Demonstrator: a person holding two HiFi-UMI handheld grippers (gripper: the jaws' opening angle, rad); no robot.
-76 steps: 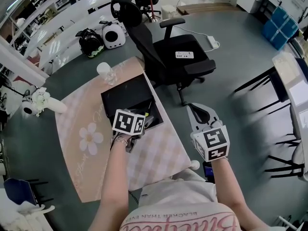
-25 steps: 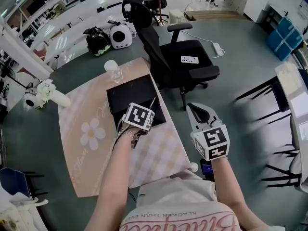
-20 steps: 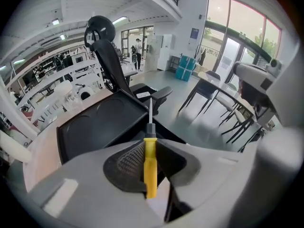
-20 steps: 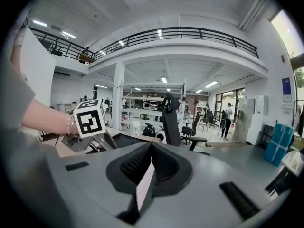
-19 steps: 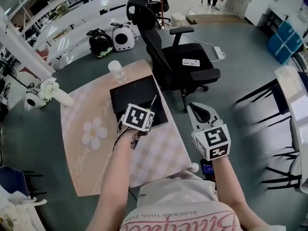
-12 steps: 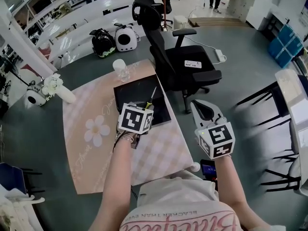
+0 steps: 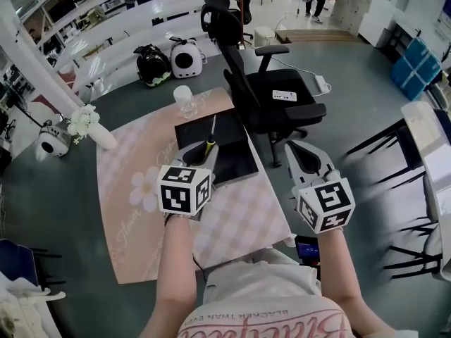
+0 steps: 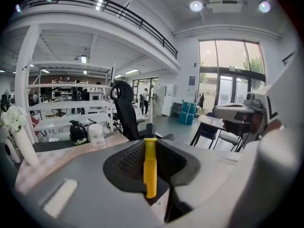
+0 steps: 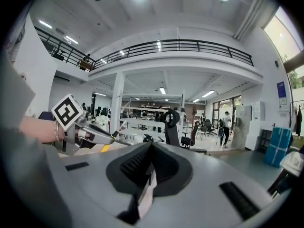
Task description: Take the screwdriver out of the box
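1. Table (image 7: 232, 248) covered by a pink checked cloth (image 7: 134, 238) with a white flower print.
2. On the cloth, towards its far right side: black box (image 7: 236, 153), with a clear glass (image 7: 185, 101) just beyond it.
3. At the cloth's far left edge: white vase (image 7: 106, 138) of white flowers.

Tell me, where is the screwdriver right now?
The screwdriver is just left of centre in the head view, clamped by its yellow handle in the left gripper, shaft pointing away over the black box on the pink tablecloth.

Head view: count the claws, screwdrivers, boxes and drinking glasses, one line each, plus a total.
Claws: 2, left claw and right claw
Screwdriver: 1, gripped in the left claw
Black box: 1
Glass: 1
Total: 5
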